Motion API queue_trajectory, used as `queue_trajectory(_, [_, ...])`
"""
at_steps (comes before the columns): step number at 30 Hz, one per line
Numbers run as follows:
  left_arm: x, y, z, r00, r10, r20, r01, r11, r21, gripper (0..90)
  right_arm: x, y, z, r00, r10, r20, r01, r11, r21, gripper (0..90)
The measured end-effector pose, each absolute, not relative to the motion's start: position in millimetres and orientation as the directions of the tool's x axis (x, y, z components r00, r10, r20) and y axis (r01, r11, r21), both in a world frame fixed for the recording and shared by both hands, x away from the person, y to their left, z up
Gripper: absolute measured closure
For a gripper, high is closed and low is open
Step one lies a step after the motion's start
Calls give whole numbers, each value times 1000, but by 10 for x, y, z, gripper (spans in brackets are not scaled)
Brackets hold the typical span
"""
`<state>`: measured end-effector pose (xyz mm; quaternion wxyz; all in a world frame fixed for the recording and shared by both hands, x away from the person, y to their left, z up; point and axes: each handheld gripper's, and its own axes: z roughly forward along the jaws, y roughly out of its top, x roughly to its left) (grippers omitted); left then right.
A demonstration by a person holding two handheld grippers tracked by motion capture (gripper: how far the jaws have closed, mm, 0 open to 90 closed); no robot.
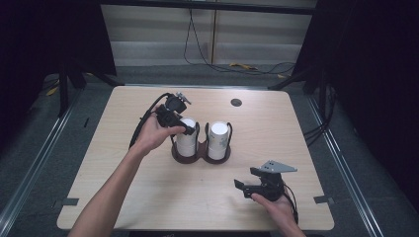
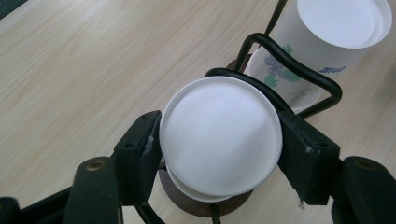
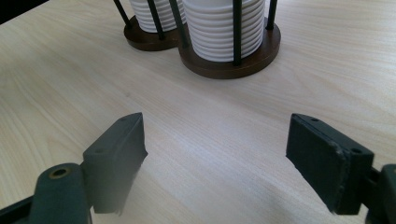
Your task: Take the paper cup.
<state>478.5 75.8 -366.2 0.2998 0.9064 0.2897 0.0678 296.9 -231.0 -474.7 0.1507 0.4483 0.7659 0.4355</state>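
Evidently the left hand-held gripper [image 2: 219, 154] is clamped on the top cup [image 2: 220, 137] of the left stack, pads on opposite sides of its upturned base, so one cup can be lifted free of the nested pile below. That stack sits inside a black wire holder [image 2: 280, 60] on a dark wooden base (the uprights keep the cups from toppling). Beside it stands the second stack [image 1: 218, 140]. The right hand-held gripper [image 1: 252, 182] waits near the table [image 1: 296, 128] edge, jaws apart and holding nothing.

The blue print on the paper cup [image 2: 322, 42] is too small to read.
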Motion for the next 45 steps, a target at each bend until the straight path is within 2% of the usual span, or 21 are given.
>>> queue_trajectory(33, [4702,836,-3470,823,567,-42,454,-611,649,365,2972,-2310,-4748,-547,820,170,564,211,798,197])
queue_trajectory(45, [4722,954,-3410,819,568,-82,462,-567,682,366,2974,-2308,-4752,-552,816,174,564,212,798,197])
